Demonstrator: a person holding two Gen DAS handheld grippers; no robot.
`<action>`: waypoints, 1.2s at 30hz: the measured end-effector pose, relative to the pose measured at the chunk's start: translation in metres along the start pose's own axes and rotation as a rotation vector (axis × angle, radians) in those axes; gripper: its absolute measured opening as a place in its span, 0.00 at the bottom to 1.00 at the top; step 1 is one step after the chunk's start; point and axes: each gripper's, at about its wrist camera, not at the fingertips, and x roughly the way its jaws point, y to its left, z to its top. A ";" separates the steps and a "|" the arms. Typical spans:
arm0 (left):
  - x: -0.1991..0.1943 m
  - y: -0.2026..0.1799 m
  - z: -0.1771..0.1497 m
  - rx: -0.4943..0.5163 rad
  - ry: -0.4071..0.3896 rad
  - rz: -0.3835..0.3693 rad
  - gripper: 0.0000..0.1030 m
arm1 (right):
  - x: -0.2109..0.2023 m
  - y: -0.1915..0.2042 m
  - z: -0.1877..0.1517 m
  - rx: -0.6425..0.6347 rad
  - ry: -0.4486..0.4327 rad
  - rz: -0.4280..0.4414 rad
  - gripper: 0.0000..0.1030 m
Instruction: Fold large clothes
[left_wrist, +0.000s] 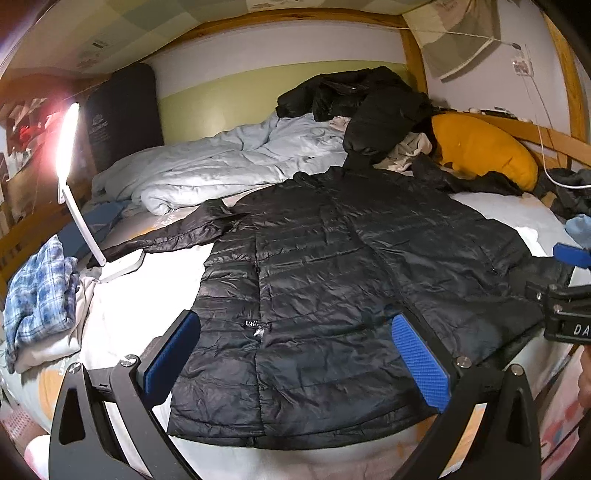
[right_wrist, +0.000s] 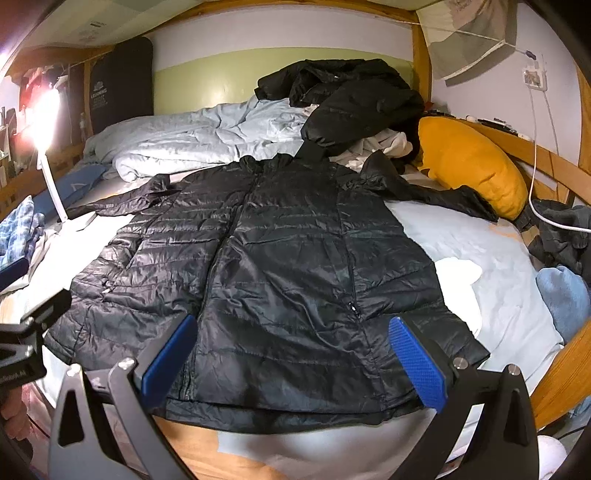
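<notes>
A: Left gripper (left_wrist: 295, 354), own wrist view: how do the fingers stand?

B: Spread wide, blue pads (left_wrist: 421, 360) facing one another, nothing between them. They hang over the lower front of the black puffer jacket (left_wrist: 332, 266); whether they touch the fabric cannot be told.

A: And the right gripper (right_wrist: 293, 360)?

B: Likewise wide apart and empty, blue pads (right_wrist: 417, 363) showing, poised above the jacket's hem at the near edge. The right gripper also shows at the right border of the left view (left_wrist: 565, 310), just beside the jacket's side.

A: Position of the jacket?

B: Front up, closed along the centre, spread flat on the bed (right_wrist: 498, 258), hem toward the cameras, collar away. One sleeve (left_wrist: 173, 232) runs out to the left toward a lit white desk lamp (left_wrist: 79, 206); the other sleeve (right_wrist: 432, 192) runs right toward an orange cushion (right_wrist: 476, 166).

A: Surroundings?

B: Beyond the collar, a pale blue duvet (left_wrist: 221, 166), rumpled, and a heap of dark clothing (left_wrist: 369, 107) lying on it. A blue plaid garment (left_wrist: 40, 288) lies at the left edge. A white cable (right_wrist: 539, 147) hangs from a wall socket at the right.
</notes>
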 end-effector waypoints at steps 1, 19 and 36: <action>0.000 0.001 0.000 -0.005 -0.004 0.002 1.00 | -0.001 0.000 0.000 -0.004 -0.004 -0.006 1.00; 0.001 0.004 0.000 -0.021 -0.002 -0.019 1.00 | 0.000 0.003 0.001 -0.035 -0.003 -0.019 1.00; -0.006 0.006 0.001 -0.034 -0.044 0.011 1.00 | -0.004 -0.001 0.001 -0.020 -0.001 -0.013 1.00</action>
